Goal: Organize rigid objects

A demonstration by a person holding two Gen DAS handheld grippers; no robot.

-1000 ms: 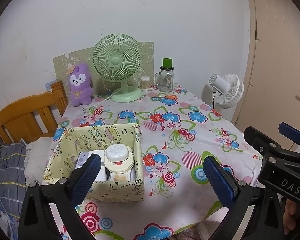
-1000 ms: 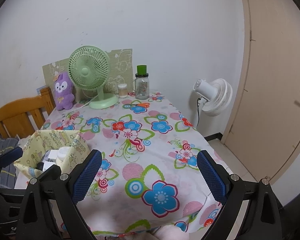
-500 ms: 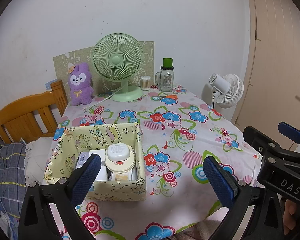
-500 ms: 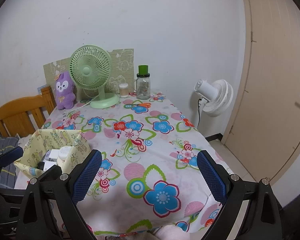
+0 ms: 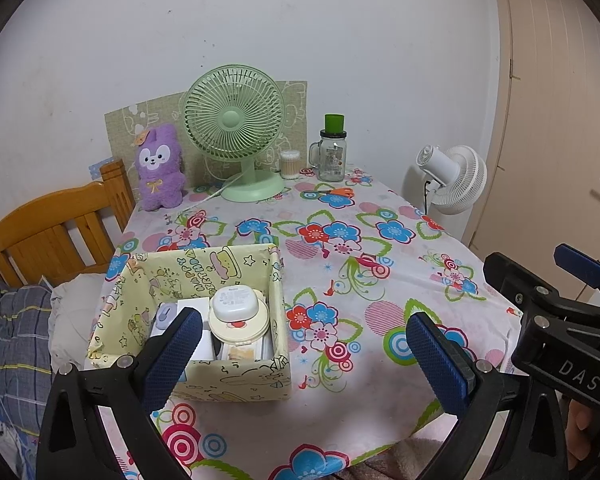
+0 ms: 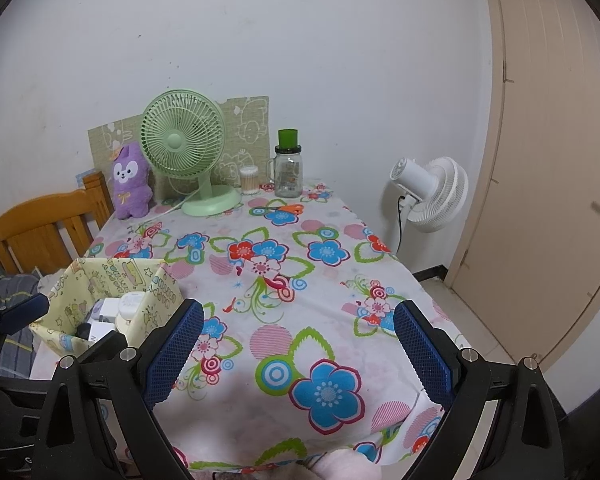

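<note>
A pale yellow patterned box (image 5: 228,380) (image 6: 152,304) stands on the near left of the flowered table (image 5: 380,280) (image 6: 300,300). Inside it lie a white rounded case (image 5: 236,303), a cream round compact (image 5: 239,325) under it, a white box (image 5: 192,308) and a lilac item (image 5: 165,316). My left gripper (image 5: 306,354) hangs open over the table's near edge, its left finger in front of the box. My right gripper (image 6: 298,354) is open too, with nothing between its fingers, to the right of the box.
At the back stand a green desk fan (image 5: 236,128), a purple plush (image 5: 160,168), a cotton-swab jar (image 5: 290,164), a glass jar with green lid (image 5: 332,152) and orange scissors (image 5: 336,192). A wooden chair (image 5: 52,228) is left, a white floor fan (image 5: 452,180) and door right.
Both grippers stay open and almost still. The views have drifted slightly, with the table and box sitting a little lower in the frames.
</note>
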